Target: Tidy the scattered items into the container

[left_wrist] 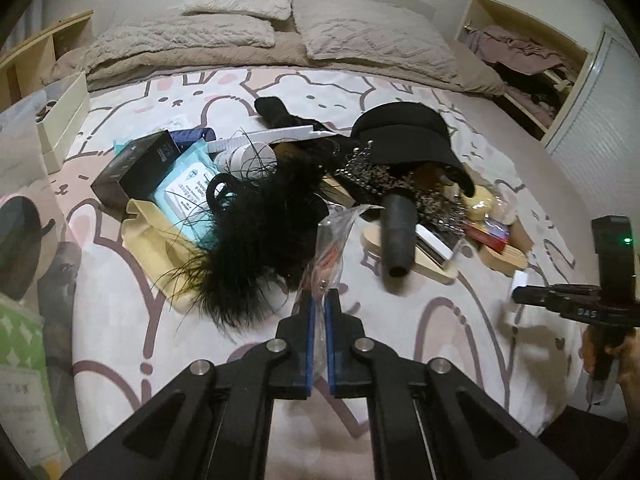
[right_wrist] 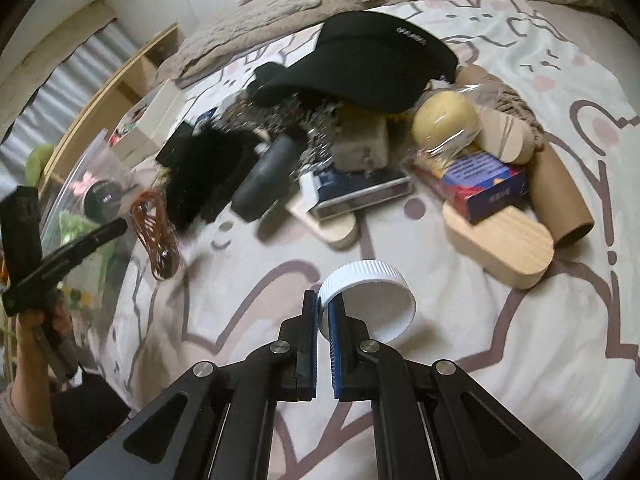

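The left gripper [left_wrist: 319, 300] pinches a clear plastic bag [left_wrist: 334, 236] holding orange bands, lifted beside the black feather piece [left_wrist: 256, 232]. The scattered pile lies mid-bed around the black cap [right_wrist: 360, 64]. The right gripper [right_wrist: 324, 312] clamps a white lid [right_wrist: 368, 300] by its rim.

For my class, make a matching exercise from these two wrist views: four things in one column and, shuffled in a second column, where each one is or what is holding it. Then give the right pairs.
Things
1. white lid
2. clear plastic bag
3. black cap
4. blue box

Places
A. gripped by the left gripper
B. lying on the wooden board
C. gripped by the right gripper
D. on top of the pile

Pairs: 1-C, 2-A, 3-D, 4-B
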`<state>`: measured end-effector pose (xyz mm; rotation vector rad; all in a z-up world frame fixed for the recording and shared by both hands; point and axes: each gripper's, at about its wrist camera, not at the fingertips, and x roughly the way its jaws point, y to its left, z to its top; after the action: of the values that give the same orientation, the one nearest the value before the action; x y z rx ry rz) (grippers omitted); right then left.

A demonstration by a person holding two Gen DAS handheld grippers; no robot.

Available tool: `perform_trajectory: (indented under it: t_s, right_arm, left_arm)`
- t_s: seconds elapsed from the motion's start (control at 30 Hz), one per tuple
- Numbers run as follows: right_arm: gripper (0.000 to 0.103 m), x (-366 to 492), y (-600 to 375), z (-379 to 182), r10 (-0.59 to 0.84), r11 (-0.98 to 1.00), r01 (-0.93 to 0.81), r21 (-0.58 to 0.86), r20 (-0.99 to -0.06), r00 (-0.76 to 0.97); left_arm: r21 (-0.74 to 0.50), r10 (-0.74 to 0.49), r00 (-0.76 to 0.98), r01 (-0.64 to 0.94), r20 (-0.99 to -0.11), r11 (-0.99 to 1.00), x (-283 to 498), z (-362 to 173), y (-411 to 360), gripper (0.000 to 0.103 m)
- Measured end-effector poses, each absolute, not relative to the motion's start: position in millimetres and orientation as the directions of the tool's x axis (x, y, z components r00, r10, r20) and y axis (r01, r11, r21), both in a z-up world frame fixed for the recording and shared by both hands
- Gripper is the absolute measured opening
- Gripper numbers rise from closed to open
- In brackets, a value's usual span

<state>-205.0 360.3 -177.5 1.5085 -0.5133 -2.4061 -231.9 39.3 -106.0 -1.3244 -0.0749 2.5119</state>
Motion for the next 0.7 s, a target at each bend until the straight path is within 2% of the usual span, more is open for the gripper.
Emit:
perform_trajectory:
  t_s: [0.2, 0.37, 0.5, 0.7]
  right_arm:
    - [0.006, -197, 337, -180, -0.447, -0.888, 0.085, 0.451, -0.808, -0.383]
    - [0.006, -192, 306, -182, -0.463, -0.886, 0.160, 0.435, -0.825, -0.324]
    - [0.006, -188, 287, -183, -0.460, -0.886, 0.214, 0.412, -0.840, -0.287]
    - [0.006, -184, 264, -192, -0.451, -0.882, 0.268, 0.389, -0.861, -0.235]
  left_arm:
    - [-0.141, 0.261, -0.572, -0.246, -0.778, -0.959, -207, -85, 22, 0.005]
    - [0.035, 0.123, -0.620, -0.236, -0.775, -0.971, -192, -82, 11, 0.005]
    - [0.120, 0.070, -0.607, -0.267, -0.791, -0.956, -178, -96, 10, 0.005]
    - [0.117, 0.104, -0.538, -0.361, -0.837, -0.925, -158, -126, 26, 0.005]
